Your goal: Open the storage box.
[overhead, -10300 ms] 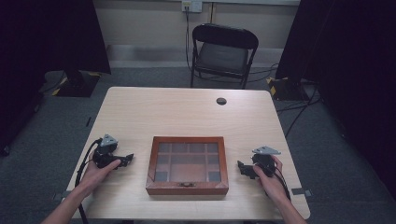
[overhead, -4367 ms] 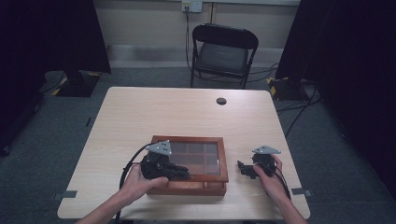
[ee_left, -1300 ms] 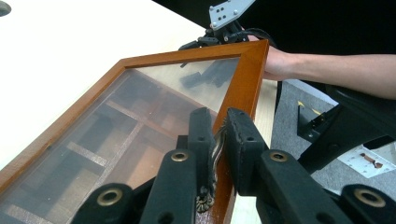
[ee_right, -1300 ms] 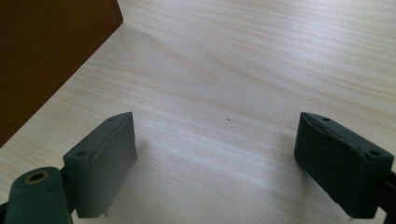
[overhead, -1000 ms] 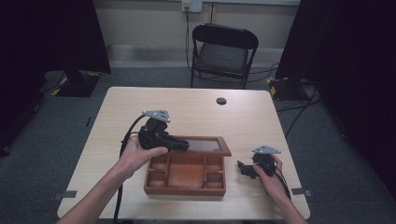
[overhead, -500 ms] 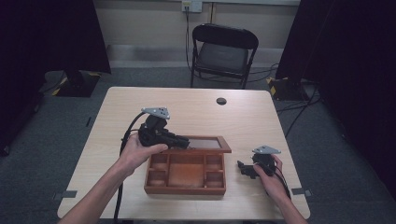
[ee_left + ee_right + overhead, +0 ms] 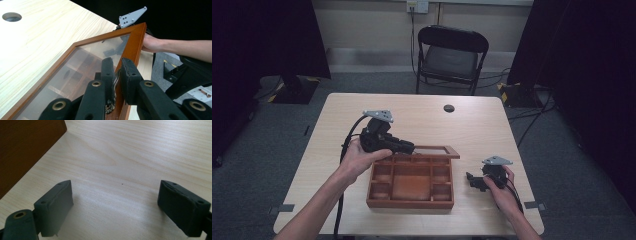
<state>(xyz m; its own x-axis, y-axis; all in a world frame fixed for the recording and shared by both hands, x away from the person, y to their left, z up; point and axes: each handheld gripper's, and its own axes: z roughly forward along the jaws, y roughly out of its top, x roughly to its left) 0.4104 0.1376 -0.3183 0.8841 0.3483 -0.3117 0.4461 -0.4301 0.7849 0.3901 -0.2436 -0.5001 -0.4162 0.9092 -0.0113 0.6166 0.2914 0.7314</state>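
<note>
A person seated at the near edge of a pale wooden table (image 7: 337, 150) works a reddish-brown wooden compartment box (image 7: 411, 182) with a hand-held gripper in each hand. The box sits near the middle of the table's near half, its tray divided into small compartments around a larger central one. Its glass-paned, wood-framed lid (image 7: 432, 150) is raised on the far side of the box, hinged along the far edge and lifted clear of the tray.

The left gripper (image 7: 404, 146), held in the person's left hand (image 7: 357, 156), reaches in from the left and has its black jaws clamped narrowly on the front rail of the lid frame. In the left gripper view the two jaws pinch that wooden rail (image 7: 125, 72) between them, with the small metal clasp (image 7: 111, 106) hanging just below, and the glass pane (image 7: 82, 62) stretches away to the left, the compartments visible through it.

The right gripper (image 7: 473, 181) rests low at the near right of the table, just beside the box's right wall and apart from it, held in the right hand (image 7: 502, 187). In the right gripper view its grey pads (image 7: 60, 200) stand wide apart over bare tabletop (image 7: 130, 157), nothing between them, with the box's brown side (image 7: 25, 147) at the upper left.

A black folding chair (image 7: 452, 55) stands beyond the table's far edge.
</note>
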